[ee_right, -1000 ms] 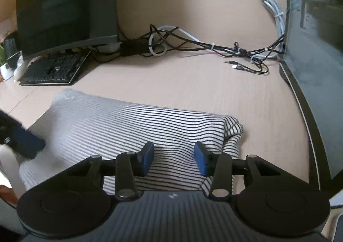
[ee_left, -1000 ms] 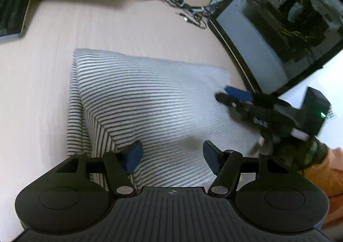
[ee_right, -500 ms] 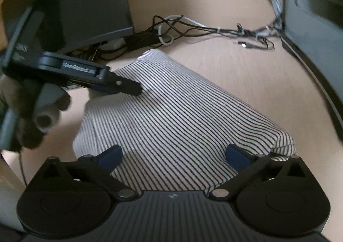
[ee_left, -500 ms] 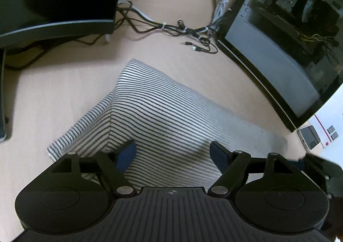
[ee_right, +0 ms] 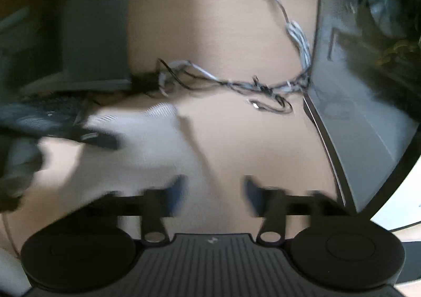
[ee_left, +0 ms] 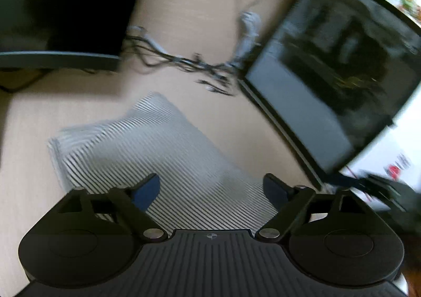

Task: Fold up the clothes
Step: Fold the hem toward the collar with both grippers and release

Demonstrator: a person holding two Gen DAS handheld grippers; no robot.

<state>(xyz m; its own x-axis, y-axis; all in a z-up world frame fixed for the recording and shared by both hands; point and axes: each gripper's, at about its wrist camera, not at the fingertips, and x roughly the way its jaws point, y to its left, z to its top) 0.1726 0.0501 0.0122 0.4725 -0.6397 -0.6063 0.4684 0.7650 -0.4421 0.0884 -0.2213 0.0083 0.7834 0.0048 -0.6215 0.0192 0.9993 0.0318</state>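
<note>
Pale wood desk fills both blurred views. Left gripper hovers above the folded striped garment, its jaws narrowing with nothing pinched between them. Right gripper is likewise closing on air, the garment lying from its ten to eleven o'clock. Outward from the left gripper, a tangle of cables lies at twelve o'clock, a dark monitor at ten, and a glass-sided computer case at two. A white box at three o'clock carries red print too smeared to read.
</note>
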